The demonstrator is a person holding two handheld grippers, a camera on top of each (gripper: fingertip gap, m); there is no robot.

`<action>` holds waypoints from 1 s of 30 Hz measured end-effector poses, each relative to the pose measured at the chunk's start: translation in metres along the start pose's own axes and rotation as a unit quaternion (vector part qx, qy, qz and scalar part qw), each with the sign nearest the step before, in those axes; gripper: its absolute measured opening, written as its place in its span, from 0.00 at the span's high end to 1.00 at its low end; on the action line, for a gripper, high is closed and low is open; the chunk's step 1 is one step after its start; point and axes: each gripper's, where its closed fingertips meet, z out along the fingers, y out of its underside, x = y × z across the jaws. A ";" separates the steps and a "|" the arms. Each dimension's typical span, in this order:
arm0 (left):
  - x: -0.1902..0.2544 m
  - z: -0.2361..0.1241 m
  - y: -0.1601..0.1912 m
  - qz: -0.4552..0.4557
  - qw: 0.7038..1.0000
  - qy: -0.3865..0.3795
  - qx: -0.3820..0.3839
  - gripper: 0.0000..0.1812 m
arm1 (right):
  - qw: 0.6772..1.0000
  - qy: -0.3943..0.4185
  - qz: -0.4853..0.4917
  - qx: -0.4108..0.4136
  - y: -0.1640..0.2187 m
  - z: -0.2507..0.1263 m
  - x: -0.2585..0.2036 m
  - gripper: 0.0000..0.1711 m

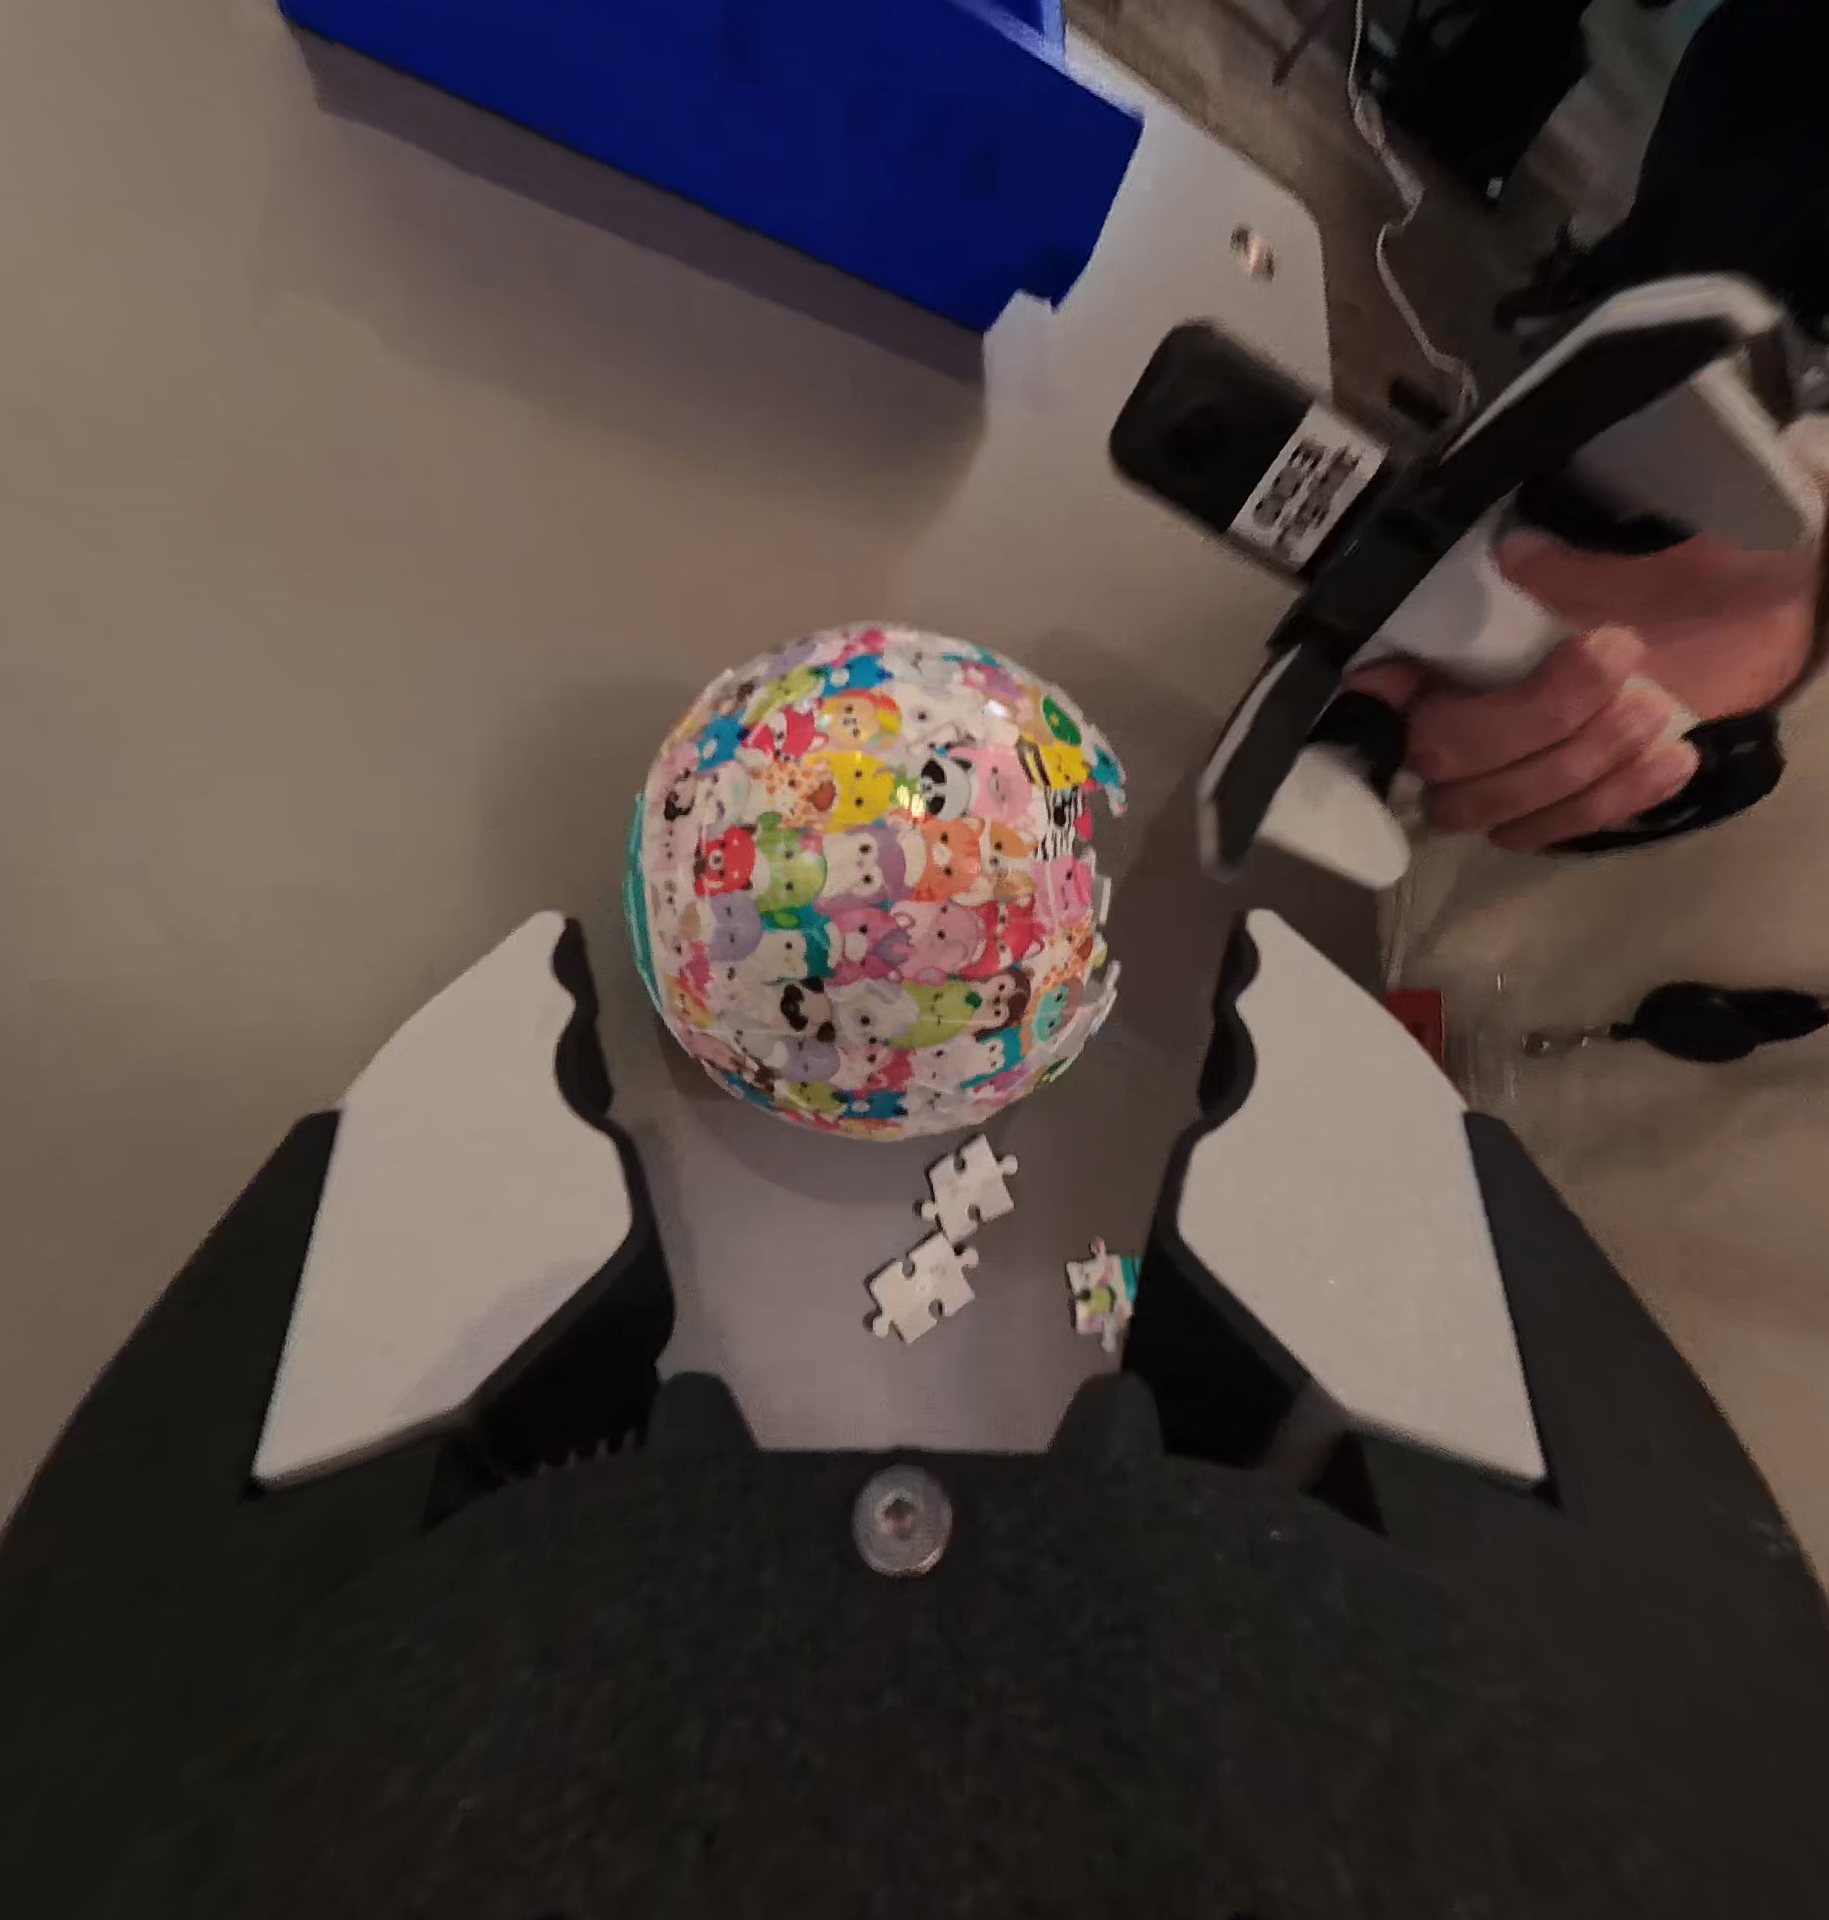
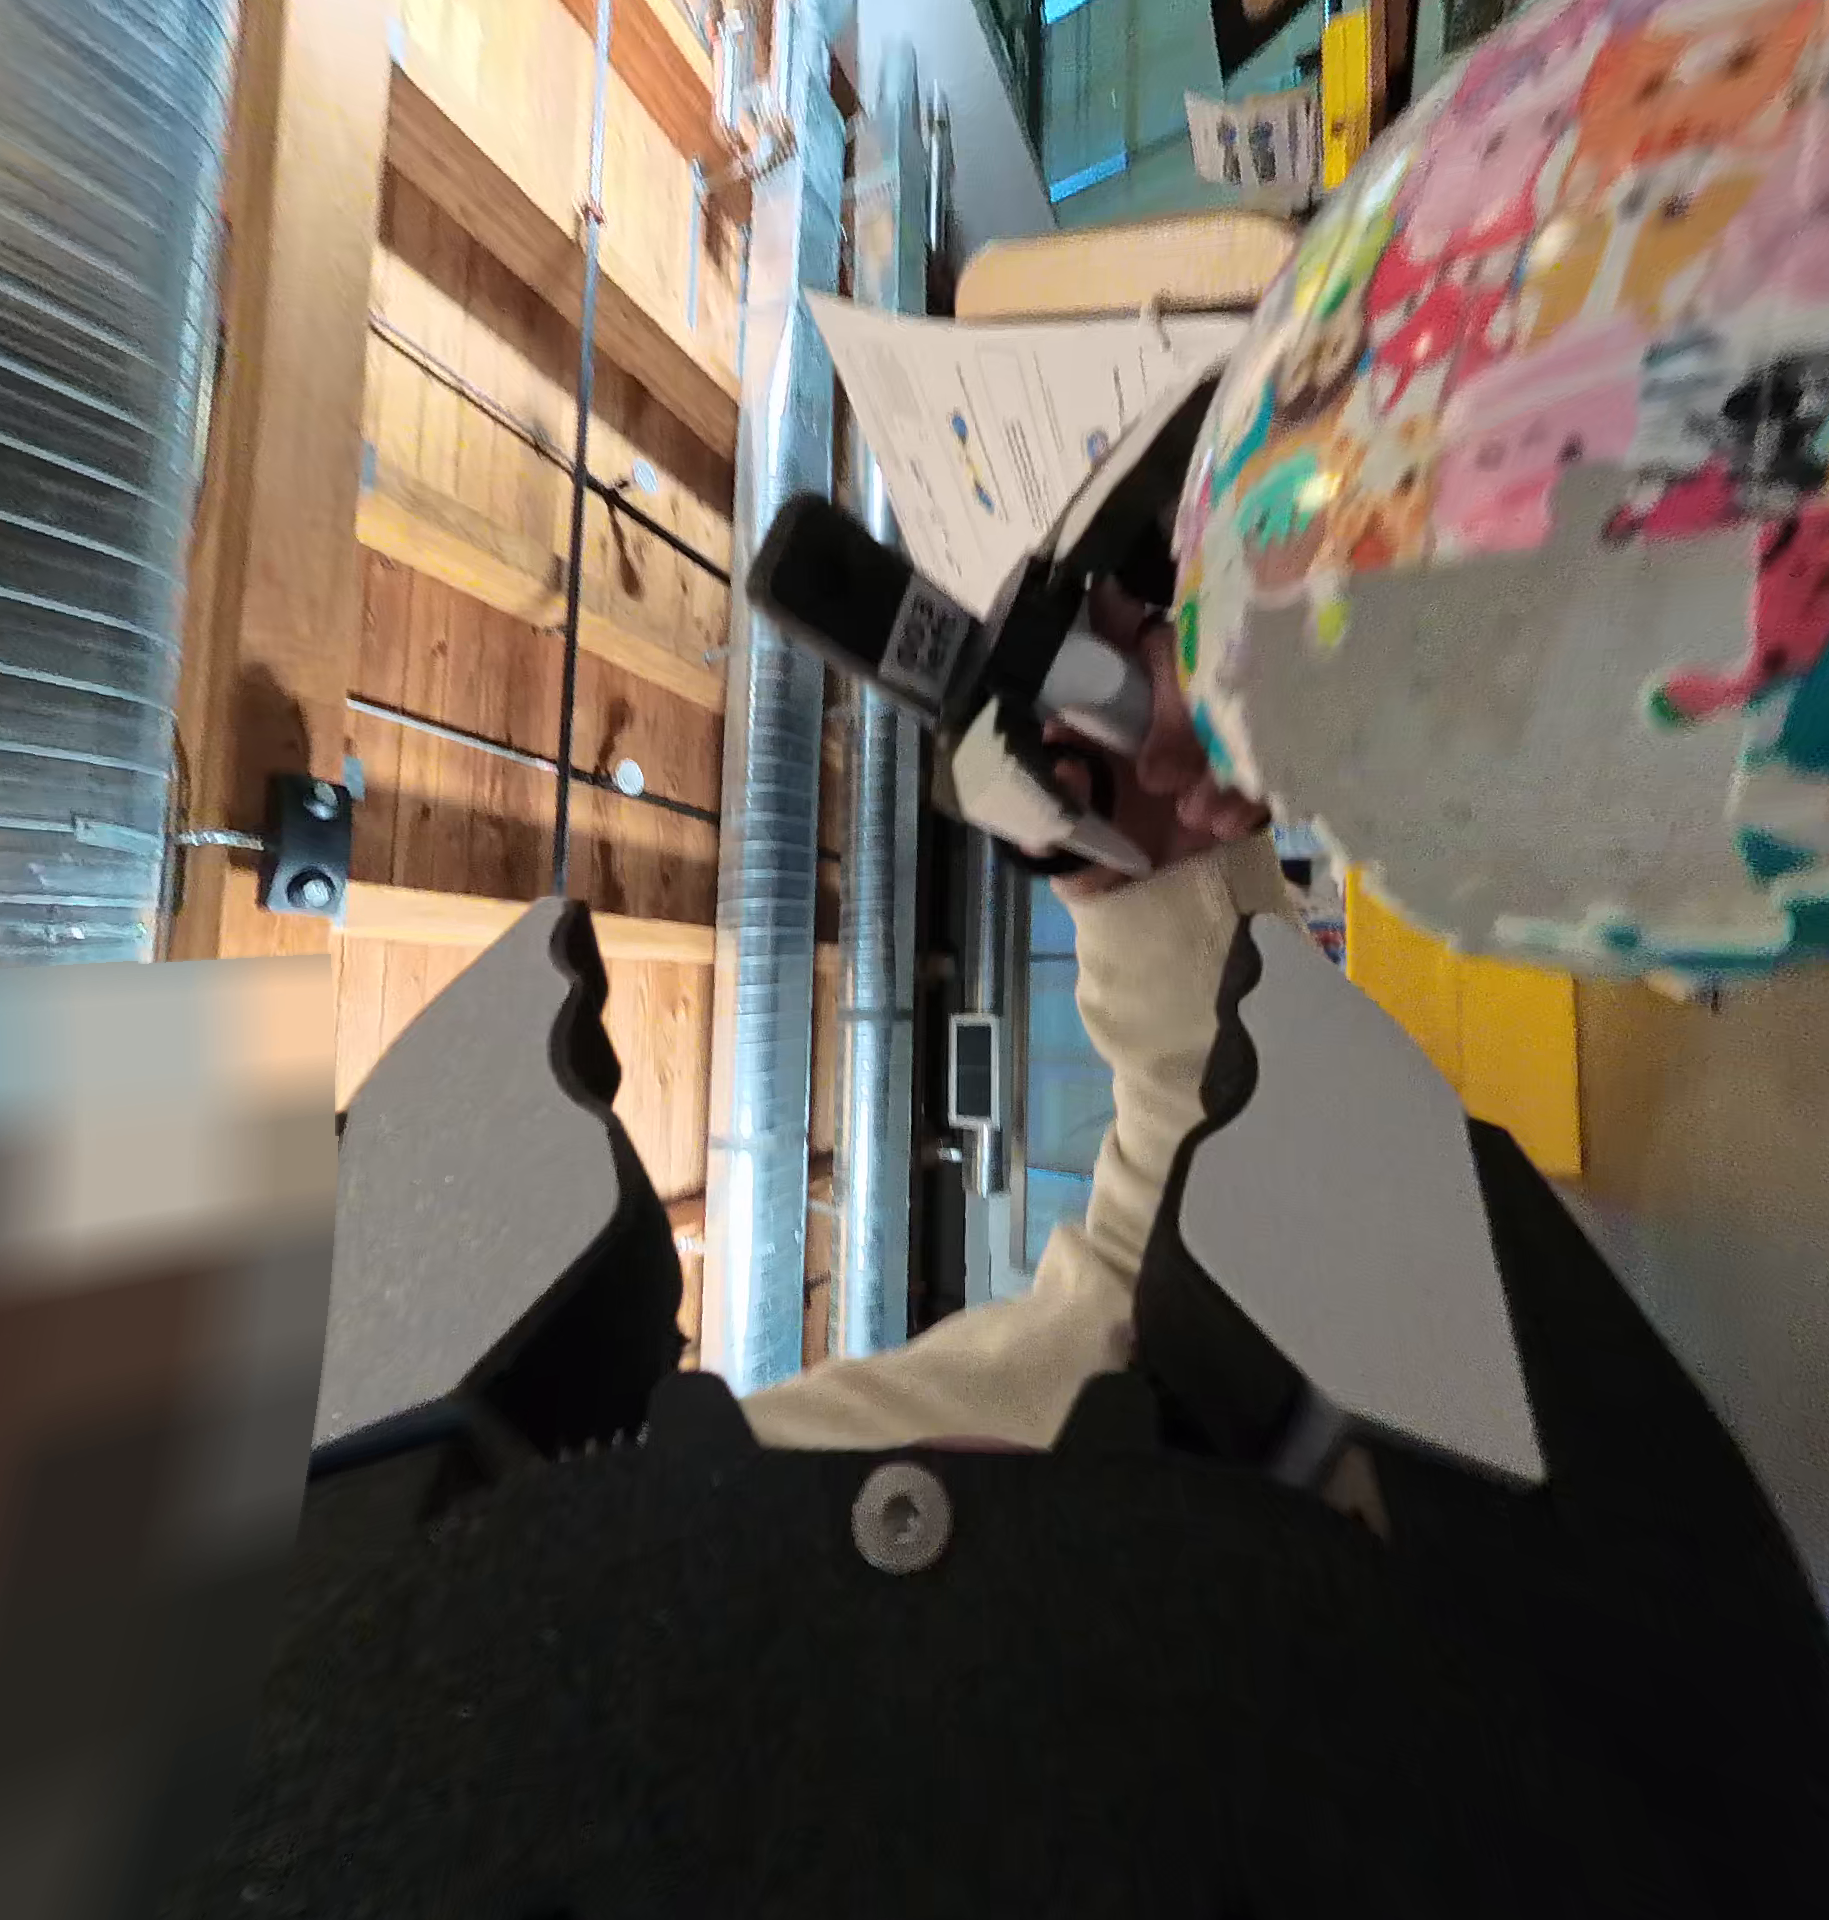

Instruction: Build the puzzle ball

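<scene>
1. The puzzle ball sits on the bench, its right edge gapped.
2. Left tool spread, empty; three loose pieces between its fingers.
3. Right tool spread, empty; its view blurred, the ball cut off.

left gripper fingers apart, right gripper likewise

The puzzle ball wore a crowded print of cartoon animals in pink, yellow, green, teal and red. Two loose puzzle pieces showed plain grey-white backs. The bin was solid blue, the table pale beige-grey.
</scene>
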 end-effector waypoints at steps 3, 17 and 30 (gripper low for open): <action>-0.003 0.004 0.017 -0.008 0.997 0.012 -0.073 0.35 | 0.990 0.034 -0.053 -0.123 0.035 -0.022 -0.009 0.39; -0.005 0.044 0.068 -0.035 0.975 0.062 -0.209 0.32 | 0.630 0.348 -0.543 -0.432 -0.055 -0.056 0.126 0.30; -0.002 0.046 0.062 -0.055 0.994 -0.045 -0.089 0.34 | 0.513 0.332 -0.607 -0.508 -0.078 -0.032 0.117 0.37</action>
